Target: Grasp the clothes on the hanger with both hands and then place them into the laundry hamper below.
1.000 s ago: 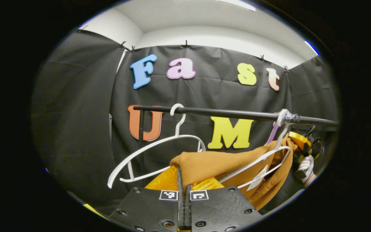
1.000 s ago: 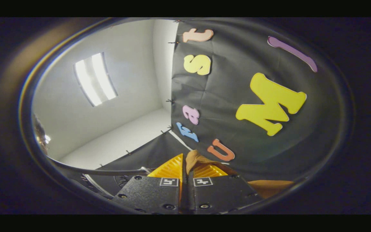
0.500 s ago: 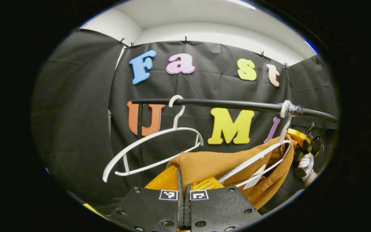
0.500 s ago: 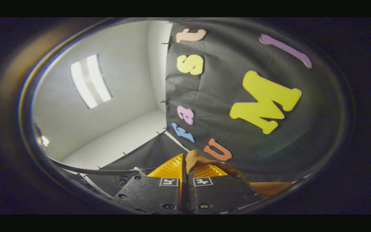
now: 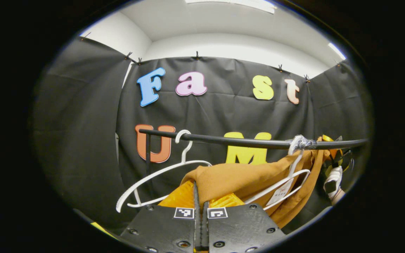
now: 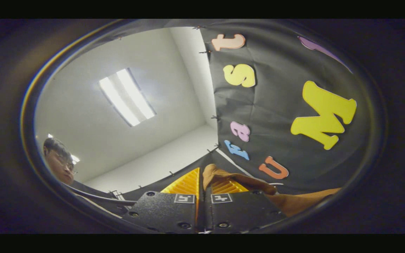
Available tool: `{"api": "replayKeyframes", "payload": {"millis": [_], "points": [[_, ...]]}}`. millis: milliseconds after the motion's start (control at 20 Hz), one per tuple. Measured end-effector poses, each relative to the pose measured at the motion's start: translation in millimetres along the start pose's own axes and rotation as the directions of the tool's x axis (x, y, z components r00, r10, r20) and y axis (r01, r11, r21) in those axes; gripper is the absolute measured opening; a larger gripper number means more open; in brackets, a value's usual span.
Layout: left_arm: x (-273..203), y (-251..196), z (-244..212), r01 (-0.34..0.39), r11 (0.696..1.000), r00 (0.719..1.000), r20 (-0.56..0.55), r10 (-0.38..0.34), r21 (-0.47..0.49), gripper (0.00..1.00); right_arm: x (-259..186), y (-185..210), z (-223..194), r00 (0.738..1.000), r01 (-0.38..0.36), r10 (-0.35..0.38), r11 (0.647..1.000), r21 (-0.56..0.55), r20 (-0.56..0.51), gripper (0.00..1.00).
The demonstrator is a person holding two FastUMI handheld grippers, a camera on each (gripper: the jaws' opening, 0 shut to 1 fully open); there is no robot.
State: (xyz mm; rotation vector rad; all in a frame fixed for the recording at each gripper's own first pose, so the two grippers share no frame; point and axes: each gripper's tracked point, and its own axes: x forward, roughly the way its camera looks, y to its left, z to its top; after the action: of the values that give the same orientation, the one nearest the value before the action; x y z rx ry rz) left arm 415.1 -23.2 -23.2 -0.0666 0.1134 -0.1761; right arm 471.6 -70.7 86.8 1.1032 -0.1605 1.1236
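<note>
A: While both are pinching, what's the left gripper (image 5: pixel 201 207) holding?
B: Jaws closed on shirt (image 5: pixel 237 177) just ahead, pulling it off the hanger (image 5: pixel 287 179).
A: Right gripper (image 6: pixel 201 192)?
B: Gripping shirt too.

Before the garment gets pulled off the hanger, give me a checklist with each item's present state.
1. Left hand-held gripper shut on the garment: ok, cloth pinched between its fingers.
2. Right hand-held gripper shut on the garment: ok.
3. Garment free of its hanger: not ok, the hanger sits inside the cloth.
4. Hanger hook free of the rail: not ok, it looks bound there.
5. Empty hanger clear of the garment: cannot tell, it hangs close beside.
6. Hamper position: cannot tell.
</note>
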Motion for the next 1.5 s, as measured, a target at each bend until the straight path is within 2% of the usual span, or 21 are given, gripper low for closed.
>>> {"api": "replayKeyframes", "payload": {"millis": [100, 250, 450, 500, 600, 800, 850, 950, 1000, 1100, 1400, 1500], "points": [[0.3, -9.5, -1.8, 0.02, 1.0, 1.0, -0.009, -0.02, -0.003, 0.0, -13.2, -16.4, 6.3, 0.998, 0.057, -0.056, 0.998, -0.01, 0.018, 0.04], [0.8, -22.4, -7.5, 0.044, 0.999, 0.999, -0.027, -0.044, 0.03, 0.0, -32.8, -48.6, 7.4, 0.988, 0.143, -0.145, 0.989, 0.039, 0.058, 0.04], [9.3, -25.1, -14.0, 0.053, 0.998, 0.997, -0.051, -0.052, 0.026, 0.0, -38.8, -91.6, 1.2, 0.962, 0.265, -0.267, 0.963, 0.041, 0.05, 0.02], [11.0, -23.3, -14.5, 0.054, 0.998, 0.997, -0.053, -0.052, 0.033, 0.04, -37.9, -97.2, -1.1, 0.956, 0.29, -0.292, 0.956, 0.041, 0.04, 0.03], [14.9, -18.4, -19.8, 0.055, 0.998, 0.997, -0.063, -0.053, 0.027, 0.0, -33.5, -98.5, -3.1, 0.958, 0.284, -0.286, 0.958, 0.043, 0.033, 0.04], [13.3, -10.8, -31.7, 0.08, 0.997, 0.994, -0.069, -0.08, -0.007, 0.0, -29.4, -132.4, -25.6, 0.94, 0.34, -0.338, 0.938, 0.059, -0.04, 0.04], [12.7, -9.0, -35.1, 0.083, 0.996, 0.994, -0.071, -0.084, -0.016, 0.04, -30.0, -138.4, -28.3, 0.937, 0.348, -0.346, 0.935, 0.064, -0.049, 0.04], [11.0, -6.9, -41.5, 0.09, 0.995, 0.993, -0.075, -0.094, -0.046, 0.0, -32.7, -148.5, -35.4, 0.932, 0.363, -0.359, 0.925, 0.107, -0.058, 0.03], [11.7, -2.2, -44.5, 0.086, 0.995, 0.993, -0.077, -0.09, -0.05, 0.04, -32.9, -152.0, -40.0, 0.931, 0.365, -0.359, 0.922, 0.128, -0.065, 0.03], [13.4, 6.5, -52.5, 0.083, 0.993, 0.992, -0.086, -0.091, -0.086, 0.0, -31.4, -160.2, -50.5, 0.931, 0.365, -0.355, 0.915, 0.173, -0.084, 0.04], [11.6, 26.6, -71.3, 0.105, 0.963, 0.989, -0.075, -0.127, -0.248, 0.0, -23.4, -163.8, -67.5, 0.95, 0.312, -0.29, 0.911, 0.271, -0.119, 0.03], [6.8, 24.4, -76.5, 0.121, 0.948, 0.988, -0.056, -0.144, -0.294, 0.0, -24.1, -171.0, -71.6, 0.951, 0.31, -0.287, 0.886, 0.346, -0.119, 0.03]]}}
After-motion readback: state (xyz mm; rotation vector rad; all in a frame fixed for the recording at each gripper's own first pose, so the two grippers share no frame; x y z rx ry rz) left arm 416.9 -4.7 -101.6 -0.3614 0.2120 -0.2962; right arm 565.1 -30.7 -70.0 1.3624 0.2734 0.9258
